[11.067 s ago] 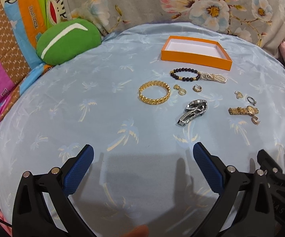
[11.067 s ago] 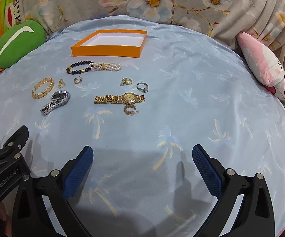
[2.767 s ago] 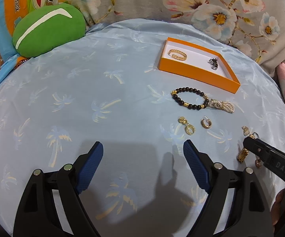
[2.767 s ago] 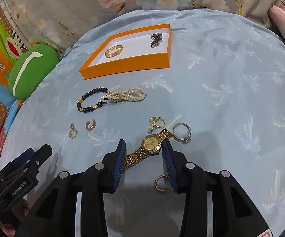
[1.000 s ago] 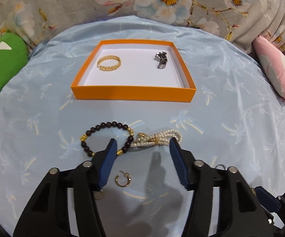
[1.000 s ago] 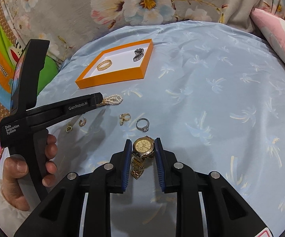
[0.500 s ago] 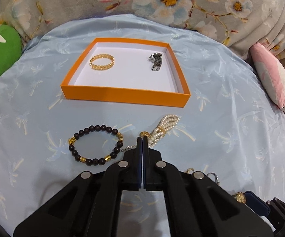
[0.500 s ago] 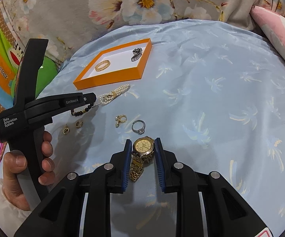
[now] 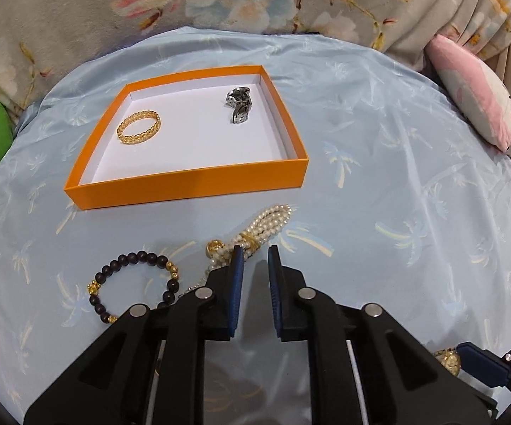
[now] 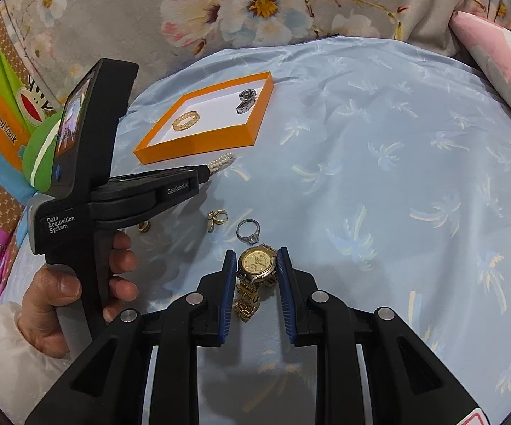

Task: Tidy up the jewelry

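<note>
From the left wrist view, the left gripper stood with a narrow gap, its jaws having just been opening, and nothing sat between the pads. The pearl bracelet lay just beyond the left finger's tip on the blue cloth. The black bead bracelet lay to the near left. Farther off, the orange box held the gold bangle on its left and the silver watch at its far right.

From the right wrist view, the right gripper was clamped on the gold watch, band trailing nearer. A silver ring lay just beyond it, gold earrings farther left. A hand gripped the left tool's handle.
</note>
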